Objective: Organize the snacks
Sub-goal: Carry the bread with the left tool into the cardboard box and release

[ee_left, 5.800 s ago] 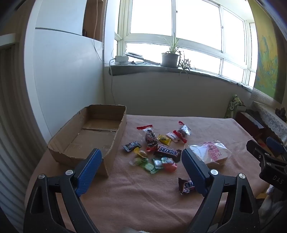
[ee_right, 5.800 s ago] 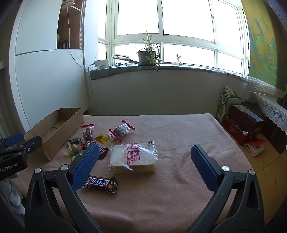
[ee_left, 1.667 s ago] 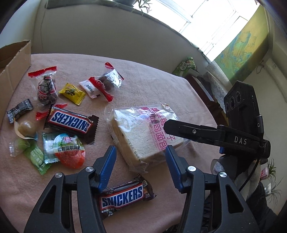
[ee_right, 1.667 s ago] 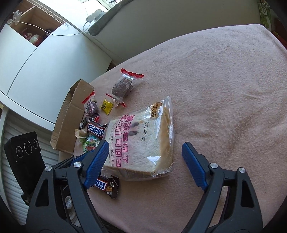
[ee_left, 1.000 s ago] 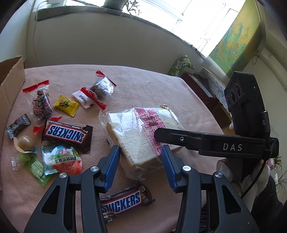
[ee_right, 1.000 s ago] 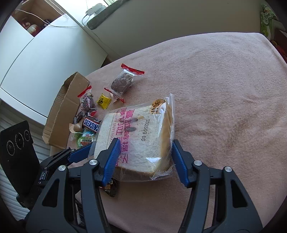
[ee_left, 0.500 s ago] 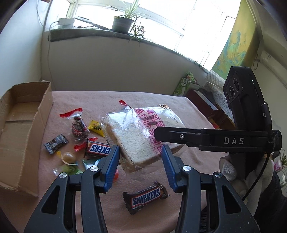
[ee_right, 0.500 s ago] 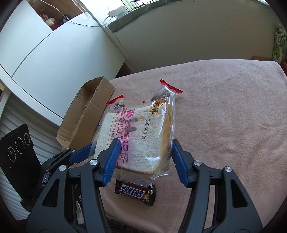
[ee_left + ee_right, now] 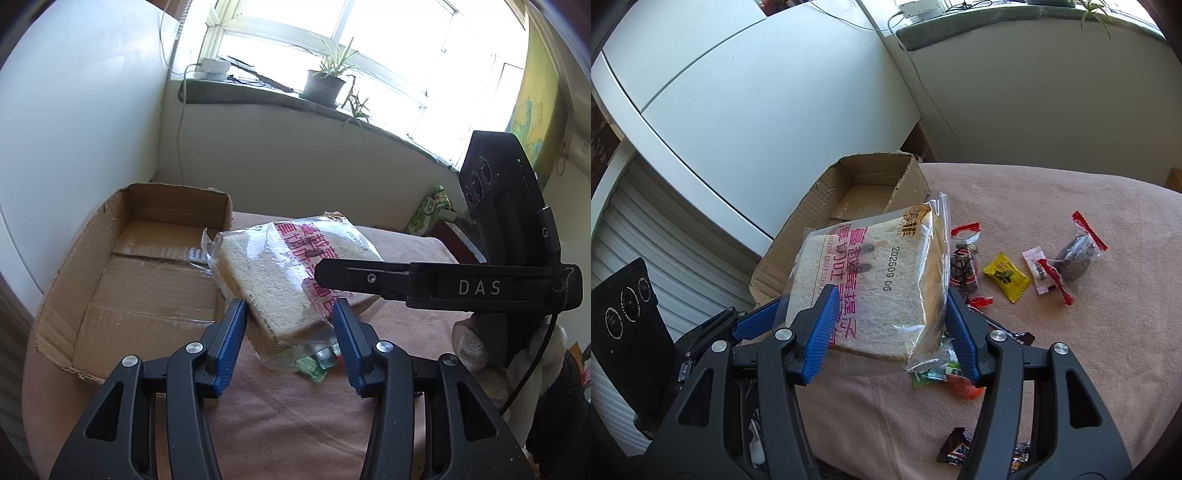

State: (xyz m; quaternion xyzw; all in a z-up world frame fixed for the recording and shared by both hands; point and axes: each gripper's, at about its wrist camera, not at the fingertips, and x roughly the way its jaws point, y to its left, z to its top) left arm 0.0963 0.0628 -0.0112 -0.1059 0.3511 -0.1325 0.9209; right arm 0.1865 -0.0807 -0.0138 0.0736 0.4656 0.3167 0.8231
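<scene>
A clear bag of sliced bread (image 9: 284,273) with pink print is held in the air by both grippers, tilted, beside and partly over the open cardboard box (image 9: 92,295). My left gripper (image 9: 290,328) is shut on its near corner. My right gripper (image 9: 888,314) is shut on the bread bag (image 9: 875,280) from the other side. The right gripper's black arm crosses the left wrist view (image 9: 424,282). The box shows empty in the right wrist view (image 9: 860,188).
Small snacks lie on the pink tablecloth (image 9: 1089,350): a yellow candy (image 9: 1004,275), a red-trimmed bag of dark pieces (image 9: 1076,254), a white sachet (image 9: 1039,271), a Snickers bar (image 9: 956,448). A white cabinet (image 9: 74,129) stands left of the box.
Both grippers closed on the bread bag, lifted it off the cloth and carried it left toward the cardboard box. The small snacks stayed on the cloth.
</scene>
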